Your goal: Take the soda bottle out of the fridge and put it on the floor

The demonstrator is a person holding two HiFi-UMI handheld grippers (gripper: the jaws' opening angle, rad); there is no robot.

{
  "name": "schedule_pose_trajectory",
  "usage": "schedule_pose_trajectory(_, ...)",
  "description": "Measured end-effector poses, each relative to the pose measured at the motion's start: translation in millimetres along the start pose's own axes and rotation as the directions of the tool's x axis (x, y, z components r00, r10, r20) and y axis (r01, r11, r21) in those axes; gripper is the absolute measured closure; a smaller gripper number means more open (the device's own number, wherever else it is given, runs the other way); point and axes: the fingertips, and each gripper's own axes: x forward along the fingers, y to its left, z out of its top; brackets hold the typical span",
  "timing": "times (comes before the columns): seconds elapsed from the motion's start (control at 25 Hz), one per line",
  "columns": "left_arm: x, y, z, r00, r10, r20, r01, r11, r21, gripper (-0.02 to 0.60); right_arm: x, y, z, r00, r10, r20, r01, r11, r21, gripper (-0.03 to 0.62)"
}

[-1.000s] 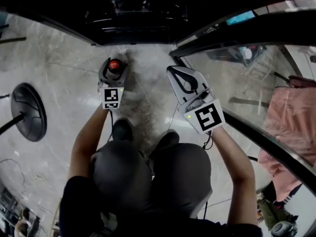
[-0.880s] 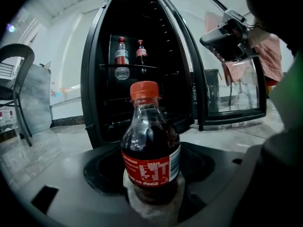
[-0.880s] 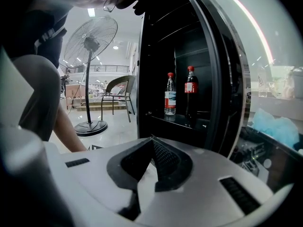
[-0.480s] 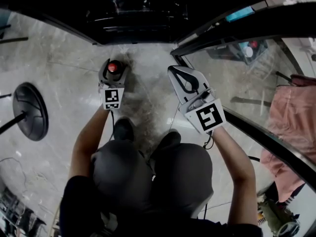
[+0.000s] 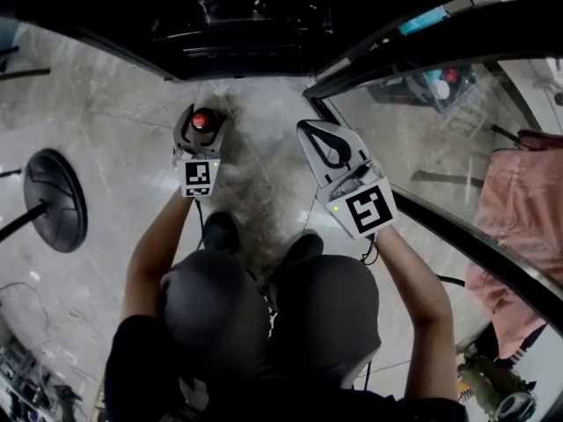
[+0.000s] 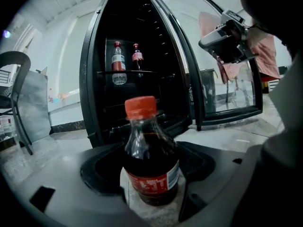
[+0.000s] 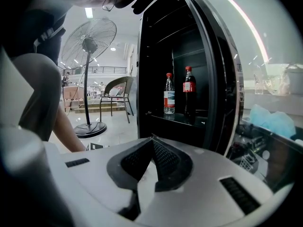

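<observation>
A small soda bottle (image 6: 150, 164) with a red cap and dark drink stands upright on the pale marble floor (image 5: 114, 130) in front of the open black fridge (image 6: 137, 79). My left gripper (image 5: 201, 130) is shut on the bottle, its dark pads (image 6: 102, 171) against the label on both sides. Seen from the head view, the red cap (image 5: 202, 119) shows between the jaws. To the right my right gripper (image 5: 308, 128) is held off the floor, shut and empty, its tips (image 7: 152, 138) pointing toward the fridge.
Two more bottles (image 7: 169, 93) (image 7: 189, 91) stand on a fridge shelf. The glass fridge door (image 5: 422, 148) stands open at the right. A standing fan's round base (image 5: 53, 199) is at the left, with a chair (image 7: 116, 91) behind it. The person's knees (image 5: 264, 306) are behind the grippers.
Almost nothing has moved. Both grippers have only drifted slightly, and the bottle stays in the left gripper's jaws on the floor.
</observation>
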Motion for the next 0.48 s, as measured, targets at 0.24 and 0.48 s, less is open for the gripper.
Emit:
schedule_pose_trajectory(0.24,-12.2,4.3,26.6,0.997,-0.013,0.074,0.011,1.000,0.020,0.250,1.4,2.8,0.1,1.000,0.009,0.000,-0.009,1.000,0.002,0.576)
schedule_pose_trajectory(0.48,-43.7,8.9,58.5,0.991,-0.006,0.132,0.010,0.999,-0.035,0.252,-1.8,1.2,9.4,1.000,-0.001,0.027,0.001,1.000,0.008,0.576)
